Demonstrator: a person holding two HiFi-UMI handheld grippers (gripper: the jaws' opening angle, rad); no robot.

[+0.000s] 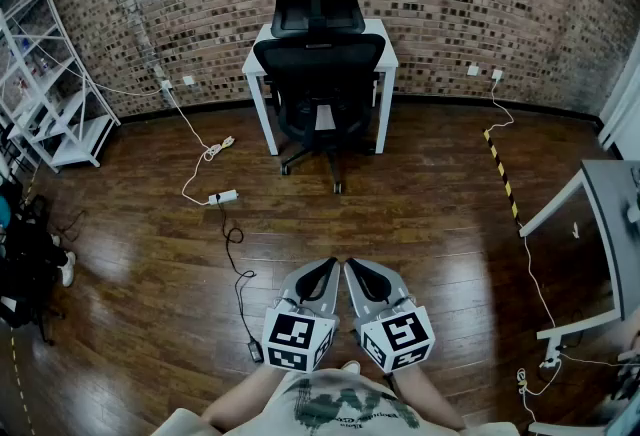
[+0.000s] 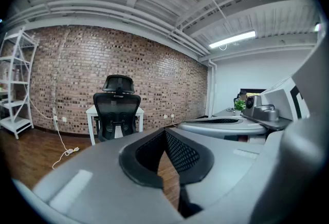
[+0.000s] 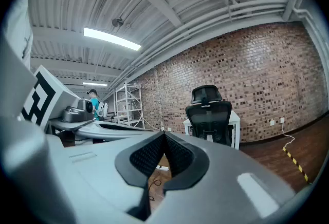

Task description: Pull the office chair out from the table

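Still tucked under white table (image 1: 383, 34): black mesh-backed office chair (image 1: 318, 74).

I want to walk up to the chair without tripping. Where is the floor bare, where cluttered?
Bare floor runs straight ahead to the office chair, bordered by the power strip and its cables on the left and the striped tape on the right. A white cord crowds the right table legs.

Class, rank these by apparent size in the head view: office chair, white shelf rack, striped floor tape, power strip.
1. office chair and white shelf rack, too alike to split.
2. striped floor tape.
3. power strip.
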